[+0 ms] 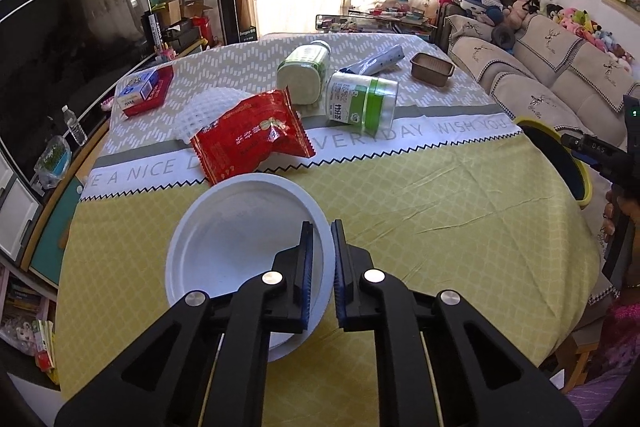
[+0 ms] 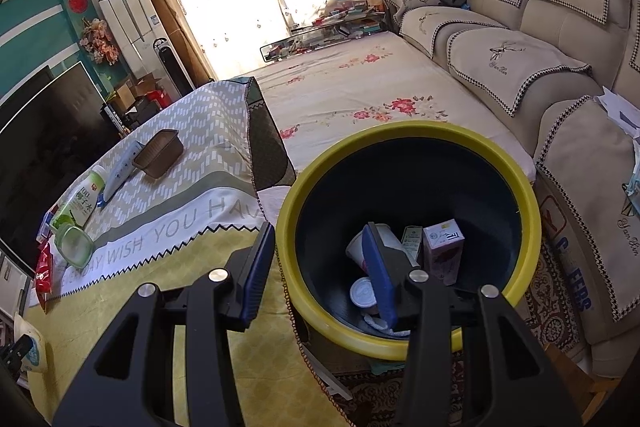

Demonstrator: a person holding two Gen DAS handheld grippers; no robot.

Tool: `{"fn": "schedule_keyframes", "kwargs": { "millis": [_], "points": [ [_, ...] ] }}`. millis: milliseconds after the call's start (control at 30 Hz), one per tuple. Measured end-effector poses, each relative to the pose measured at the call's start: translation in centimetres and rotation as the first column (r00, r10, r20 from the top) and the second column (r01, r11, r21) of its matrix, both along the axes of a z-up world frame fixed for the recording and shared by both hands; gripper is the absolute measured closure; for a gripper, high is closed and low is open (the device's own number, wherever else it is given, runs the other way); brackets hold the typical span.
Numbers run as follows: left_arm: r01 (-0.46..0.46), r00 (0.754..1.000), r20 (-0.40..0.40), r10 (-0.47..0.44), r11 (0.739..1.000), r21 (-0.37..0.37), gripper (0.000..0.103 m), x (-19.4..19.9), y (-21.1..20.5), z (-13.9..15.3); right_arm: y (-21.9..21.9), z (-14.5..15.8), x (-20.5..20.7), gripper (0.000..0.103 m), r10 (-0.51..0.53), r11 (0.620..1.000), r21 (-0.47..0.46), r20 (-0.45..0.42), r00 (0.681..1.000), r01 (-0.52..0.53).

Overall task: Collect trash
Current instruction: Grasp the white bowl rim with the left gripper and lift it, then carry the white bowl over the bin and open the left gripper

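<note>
My left gripper is shut on the near right rim of a white paper plate, which lies on the yellow part of the tablecloth. Behind it lie a red snack packet, white foam netting, a green-and-white bottle on its side, a green-lidded tub, a blue wrapper and a brown tray. My right gripper grips the near wall of a yellow-rimmed dark bin, one finger outside and one inside. The bin holds cups and small cartons.
A red-and-blue box sits at the table's far left. The bin hangs tilted at the table's right edge, with a hand behind it. A sofa runs along the right, a television stands on the left.
</note>
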State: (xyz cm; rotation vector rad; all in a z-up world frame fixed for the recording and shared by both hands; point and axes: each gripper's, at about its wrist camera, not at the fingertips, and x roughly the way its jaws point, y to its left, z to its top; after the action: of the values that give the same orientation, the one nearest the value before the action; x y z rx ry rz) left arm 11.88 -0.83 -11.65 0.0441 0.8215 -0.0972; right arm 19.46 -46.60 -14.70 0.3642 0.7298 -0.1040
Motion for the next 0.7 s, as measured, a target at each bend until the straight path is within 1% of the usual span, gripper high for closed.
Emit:
{"fn": "schedule_keyframes", "kwargs": {
  "millis": [100,233,433,600,700],
  "points": [
    [0.031,0.999,0.013,-0.031,1.0,-0.006,0.094,0.0,-0.8,0.7,-0.2,0.4,-0.4,0.06,-0.002,1.0,0.0,0.013,1.0,0.002],
    [0.093,0.995,0.031,-0.093,0.996,-0.002,0.094,0.5,-3.0,1.7,-0.7,0.9,-1.0,0.06,-0.017,1.0,-0.009,0.031,0.999,0.017],
    [0.202,0.978,0.063,-0.201,0.979,-0.006,0.094,2.3,-7.2,3.4,-2.7,1.4,-2.1,0.06,-0.059,0.998,-0.002,0.053,0.997,0.059],
    [0.324,0.943,0.081,-0.323,0.946,0.001,0.094,4.4,-12.8,4.6,-5.3,1.8,-3.2,0.059,-0.116,0.993,0.0,0.072,0.991,0.117],
    [0.423,0.902,0.092,-0.422,0.906,0.014,0.094,5.7,-17.4,5.1,-6.9,1.7,-3.8,0.059,-0.153,0.988,0.011,0.077,0.985,0.152]
  ]
}}
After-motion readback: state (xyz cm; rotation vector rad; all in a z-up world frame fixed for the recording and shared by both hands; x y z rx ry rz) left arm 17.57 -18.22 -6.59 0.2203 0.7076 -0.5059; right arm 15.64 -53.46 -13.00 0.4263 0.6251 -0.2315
